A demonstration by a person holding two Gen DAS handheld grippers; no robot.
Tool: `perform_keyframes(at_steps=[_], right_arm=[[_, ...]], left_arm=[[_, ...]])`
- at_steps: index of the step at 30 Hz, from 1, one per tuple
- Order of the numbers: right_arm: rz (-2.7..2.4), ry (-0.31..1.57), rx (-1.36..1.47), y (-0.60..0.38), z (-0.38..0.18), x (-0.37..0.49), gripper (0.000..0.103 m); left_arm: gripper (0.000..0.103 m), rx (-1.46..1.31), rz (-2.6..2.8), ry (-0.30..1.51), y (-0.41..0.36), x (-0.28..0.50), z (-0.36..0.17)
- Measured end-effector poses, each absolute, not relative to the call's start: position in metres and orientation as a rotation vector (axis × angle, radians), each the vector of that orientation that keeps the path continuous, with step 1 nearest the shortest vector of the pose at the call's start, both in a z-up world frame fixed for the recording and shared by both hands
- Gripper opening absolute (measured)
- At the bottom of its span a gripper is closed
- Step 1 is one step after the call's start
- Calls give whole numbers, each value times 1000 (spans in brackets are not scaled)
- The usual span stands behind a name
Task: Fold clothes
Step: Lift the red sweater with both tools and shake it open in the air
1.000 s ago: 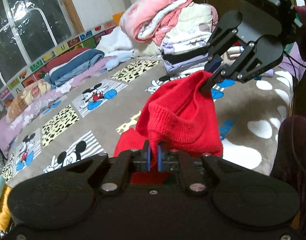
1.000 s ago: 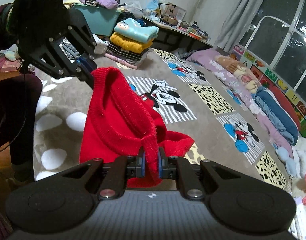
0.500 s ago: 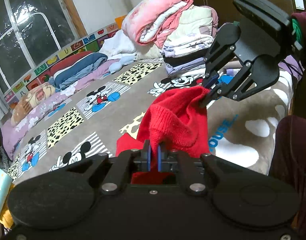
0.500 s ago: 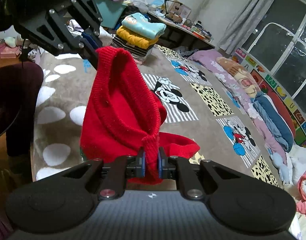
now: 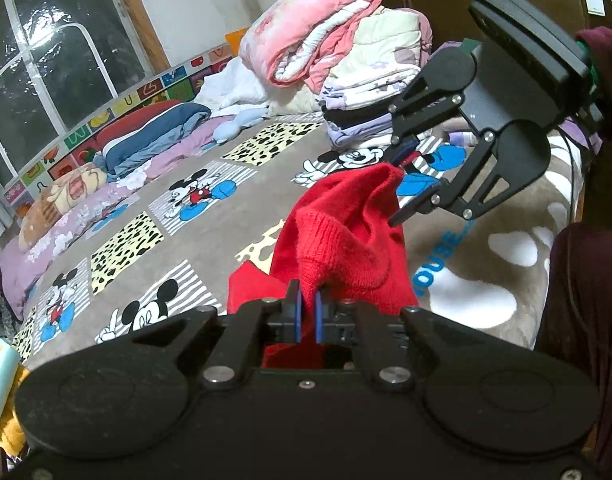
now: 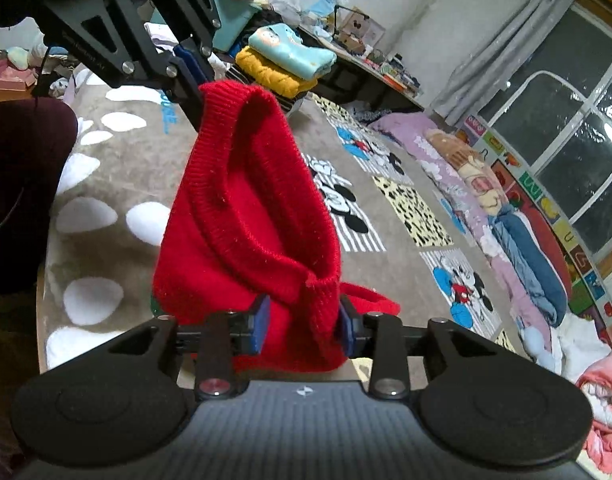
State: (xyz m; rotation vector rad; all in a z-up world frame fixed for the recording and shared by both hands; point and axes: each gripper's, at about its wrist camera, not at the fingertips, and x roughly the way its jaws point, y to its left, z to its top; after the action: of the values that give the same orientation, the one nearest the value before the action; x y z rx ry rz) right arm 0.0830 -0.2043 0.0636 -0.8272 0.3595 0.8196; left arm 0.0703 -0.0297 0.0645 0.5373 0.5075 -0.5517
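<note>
Two grippers share one red sweater (image 6: 246, 216): left gripper (image 5: 308, 316) jaws pinch its hem at lower centre, right gripper (image 6: 302, 322) jaws stand spread around it (slack knit between).

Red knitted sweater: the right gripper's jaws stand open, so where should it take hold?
Take the thick ribbed band of the red knitted sweater, coming straight ahead with the right gripper. It lies bunched between the open pads, while the left gripper pinches another fold.

A sweater (image 5: 346, 240) hangs between the two hand-held grippers above the blanket (image 5: 210, 236), with stacked bedding (image 5: 346, 60) behind it.
</note>
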Motion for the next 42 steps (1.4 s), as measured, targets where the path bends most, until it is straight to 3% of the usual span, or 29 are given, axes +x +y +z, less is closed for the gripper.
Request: perform_keyframes(at_steps=[9,12,21,42], right_arm=[[863,349,-894,-200,60,94,35],[864,360,-893,-201,62,103,13],[859,386,-892,-201,70,132,13],[666,312,-787,-201,145,289,12]], left_arm=[[5,567,-558,527,-24,80,51],[5,576,-556,533,-22,85,46],[5,629,-489,507,-13,156,69],[5,682,-371,415,-1,325,135]])
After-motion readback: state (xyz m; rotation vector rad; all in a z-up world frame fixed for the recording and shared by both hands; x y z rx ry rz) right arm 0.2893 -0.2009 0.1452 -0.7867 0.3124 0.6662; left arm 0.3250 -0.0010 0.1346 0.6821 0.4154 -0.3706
